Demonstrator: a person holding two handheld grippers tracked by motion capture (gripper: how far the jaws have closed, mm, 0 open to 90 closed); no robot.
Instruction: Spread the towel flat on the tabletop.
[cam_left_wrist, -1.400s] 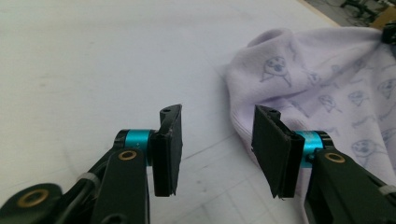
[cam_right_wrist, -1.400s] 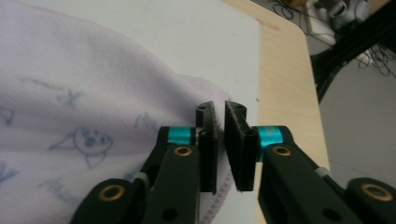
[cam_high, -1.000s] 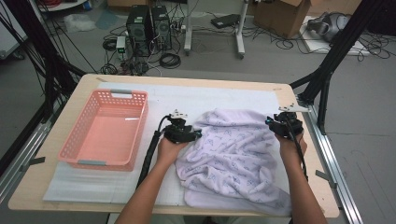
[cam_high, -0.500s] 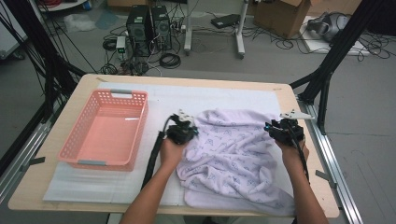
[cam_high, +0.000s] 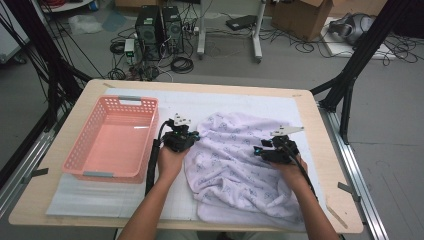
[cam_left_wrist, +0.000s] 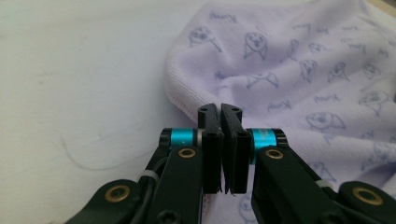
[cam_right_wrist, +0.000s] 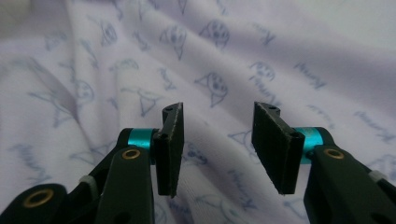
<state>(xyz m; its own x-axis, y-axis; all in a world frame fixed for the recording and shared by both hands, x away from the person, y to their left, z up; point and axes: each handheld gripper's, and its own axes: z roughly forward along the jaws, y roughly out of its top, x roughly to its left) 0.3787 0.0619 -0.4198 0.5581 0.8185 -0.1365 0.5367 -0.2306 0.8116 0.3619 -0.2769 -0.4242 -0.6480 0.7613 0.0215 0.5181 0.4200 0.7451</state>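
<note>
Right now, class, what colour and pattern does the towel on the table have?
Pale lilac towel printed with small blue-grey dog faces, clearest in the left gripper view.

towel's (cam_left_wrist: 299, 70) right part cut off, far folds blurred

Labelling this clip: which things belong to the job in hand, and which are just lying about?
In the job:
- towel
- left claw, shut on the towel's edge
- right claw, open over the towel

Lying about:
- pink basket
- white mat

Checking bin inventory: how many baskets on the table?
1: a pink basket at the table's left side, beside the towel. None seems hidden.
</note>
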